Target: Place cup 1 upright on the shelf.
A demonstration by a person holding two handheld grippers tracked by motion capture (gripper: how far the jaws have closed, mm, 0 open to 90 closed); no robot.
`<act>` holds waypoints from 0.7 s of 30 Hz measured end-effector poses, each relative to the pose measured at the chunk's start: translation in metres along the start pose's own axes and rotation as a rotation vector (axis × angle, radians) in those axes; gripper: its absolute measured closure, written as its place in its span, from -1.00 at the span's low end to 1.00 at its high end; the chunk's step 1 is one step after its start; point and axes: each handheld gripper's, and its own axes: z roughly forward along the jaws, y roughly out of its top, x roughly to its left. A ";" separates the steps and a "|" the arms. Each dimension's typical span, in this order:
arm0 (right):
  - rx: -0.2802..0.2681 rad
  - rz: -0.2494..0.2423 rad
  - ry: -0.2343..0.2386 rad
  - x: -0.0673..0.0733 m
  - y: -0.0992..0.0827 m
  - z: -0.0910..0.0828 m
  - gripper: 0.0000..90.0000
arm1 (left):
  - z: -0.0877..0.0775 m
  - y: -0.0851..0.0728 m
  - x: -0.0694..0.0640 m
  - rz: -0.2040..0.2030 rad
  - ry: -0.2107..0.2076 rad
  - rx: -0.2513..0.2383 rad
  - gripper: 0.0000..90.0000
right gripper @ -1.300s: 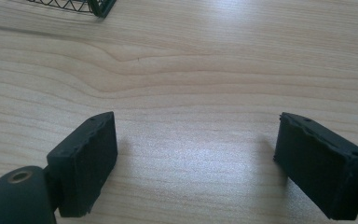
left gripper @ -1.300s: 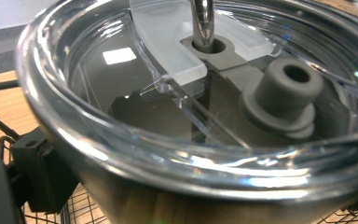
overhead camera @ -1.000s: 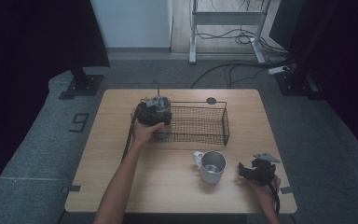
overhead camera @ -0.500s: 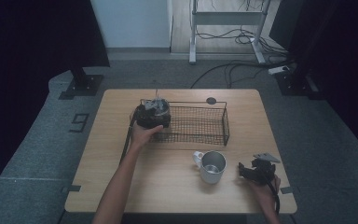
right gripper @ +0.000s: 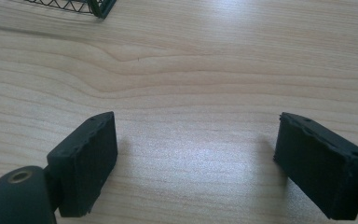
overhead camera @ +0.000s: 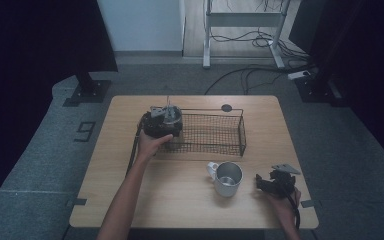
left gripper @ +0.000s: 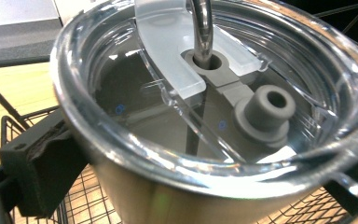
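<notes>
My left gripper (overhead camera: pixel 162 122) is over the left end of a black wire basket (overhead camera: pixel 242 131) at the back of the table. It is shut on a steel tumbler (left gripper: pixel 168 200) with a clear lid (left gripper: pixel 121 84) and a metal straw (left gripper: pixel 203 28). In the left gripper view the two black jaws press on the tumbler's sides, with basket mesh below. The tumbler (overhead camera: pixel 170 115) shows as a shiny top with the straw standing up. My right gripper (overhead camera: pixel 266 184) rests at the front right of the wooden table (overhead camera: pixel 130 200). The right gripper (right gripper: pixel 196 158) stands open over bare wood.
A steel mug (overhead camera: pixel 227 178) with a white handle stands upright at the front, just left of my right gripper. A small dark round disc (overhead camera: pixel 226 107) lies behind the basket. A corner of the basket (right gripper: pixel 98 7) shows at the top of the right gripper view.
</notes>
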 end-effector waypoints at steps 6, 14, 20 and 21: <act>-0.001 0.000 0.000 0.000 0.000 0.000 -0.72 | -0.010 -0.001 -0.002 0.000 -0.007 -0.030 -0.99; 0.000 -0.001 0.000 0.000 0.000 0.000 -0.72 | -0.027 -0.002 -0.006 0.013 -0.011 -0.047 -1.00; 0.001 0.000 -0.001 0.000 0.000 0.000 -0.72 | -0.038 -0.007 -0.007 0.016 -0.011 -0.072 -0.99; 0.002 0.001 -0.001 0.000 0.000 0.000 -0.72 | -0.040 -0.008 -0.007 0.016 -0.012 -0.074 -0.99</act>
